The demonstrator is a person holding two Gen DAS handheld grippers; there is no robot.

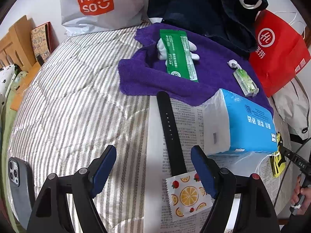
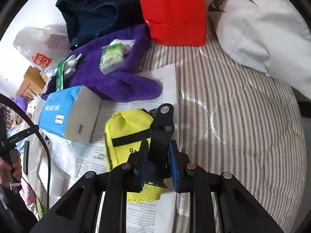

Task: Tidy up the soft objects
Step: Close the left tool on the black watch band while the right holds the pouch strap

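My left gripper (image 1: 153, 151) is open over a printed paper sheet (image 1: 186, 120). A long black strap (image 1: 171, 132) lies between its fingers, and a fruit-print sachet (image 1: 187, 194) sits by its right finger. My right gripper (image 2: 158, 143) is shut on a short black strap piece (image 2: 161, 132), which lies over a yellow pouch (image 2: 124, 128). A blue tissue pack (image 1: 248, 124) (image 2: 64, 112) rests beside a purple towel (image 1: 140, 73) (image 2: 116, 81). The towel carries a green packet (image 1: 178, 54), a white glove (image 1: 191, 46) and a small green tissue pack (image 1: 245, 81) (image 2: 112, 58).
All of this lies on a striped quilt (image 1: 77, 97). A white shopping bag (image 1: 97, 3), a dark garment (image 1: 204, 5) and a red bag (image 1: 278, 54) (image 2: 175, 11) stand at the back. A phone (image 1: 19, 178) lies at the left edge, a white pillow (image 2: 262, 38) at the right.
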